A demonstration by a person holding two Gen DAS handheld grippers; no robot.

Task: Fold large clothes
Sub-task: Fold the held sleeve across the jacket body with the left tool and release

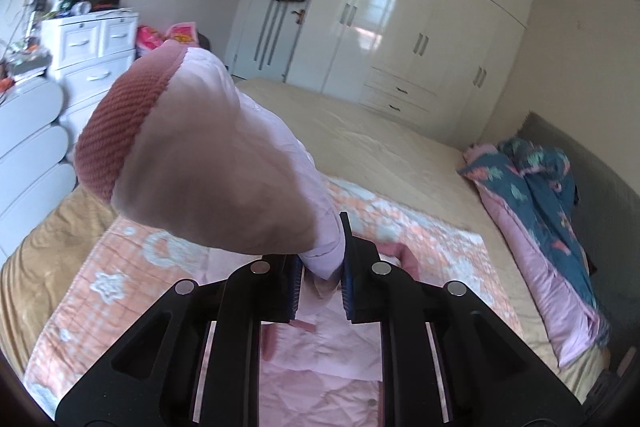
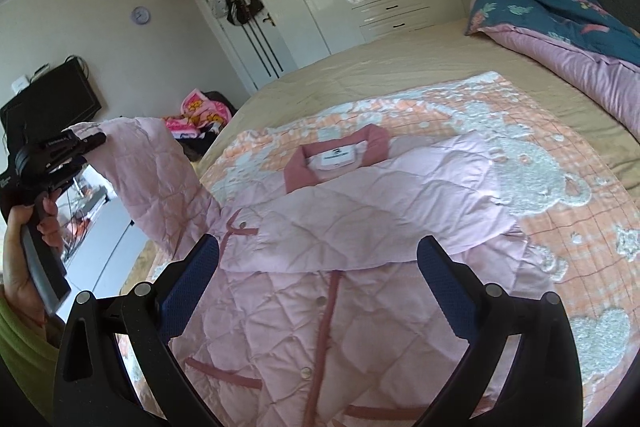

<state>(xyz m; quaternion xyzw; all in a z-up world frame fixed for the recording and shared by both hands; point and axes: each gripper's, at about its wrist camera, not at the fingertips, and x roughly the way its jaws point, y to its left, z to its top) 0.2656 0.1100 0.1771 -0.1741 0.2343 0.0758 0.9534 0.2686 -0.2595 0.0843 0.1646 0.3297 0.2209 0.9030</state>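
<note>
**Sleeve held aloft over the jacket: where the fold may fail**

I hold the left gripper [image 1: 320, 267] clenched on the pale pink quilted sleeve [image 1: 224, 163] of the jacket, its jaws pinching the fabric a little behind the ribbed dusty-rose knit cuff [image 1: 120, 131], which flops forward of the pads toward the camera. The right gripper [image 2: 318, 267] hangs released and empty, jaws wide, above the chest of the pale pink quilted jacket [image 2: 360, 211]. The jacket lies front up on an orange-and-white patterned cotton blanket [image 2: 540, 163] spread over the tan bedspread [image 2: 380, 59], its dusty-rose collar [image 2: 340, 155] pointing away from me; the opposite sleeve already lies folded across the chest.

Risks, as I judge them:
- The grip is narrow on a padded sleeve; the fabric could slide out between the pads mid-carry and the sleeve drop short of the body.
- With nothing pinning the torso, pulling the sleeve across could drag the whole jacket and undo the sleeve already folded.
- The free cuff could tuck under itself on landing, leaving a bulky, uneven fold.
- Lowering the right gripper to steady the cloth could snag the placket snaps [image 2: 306, 372].
</note>
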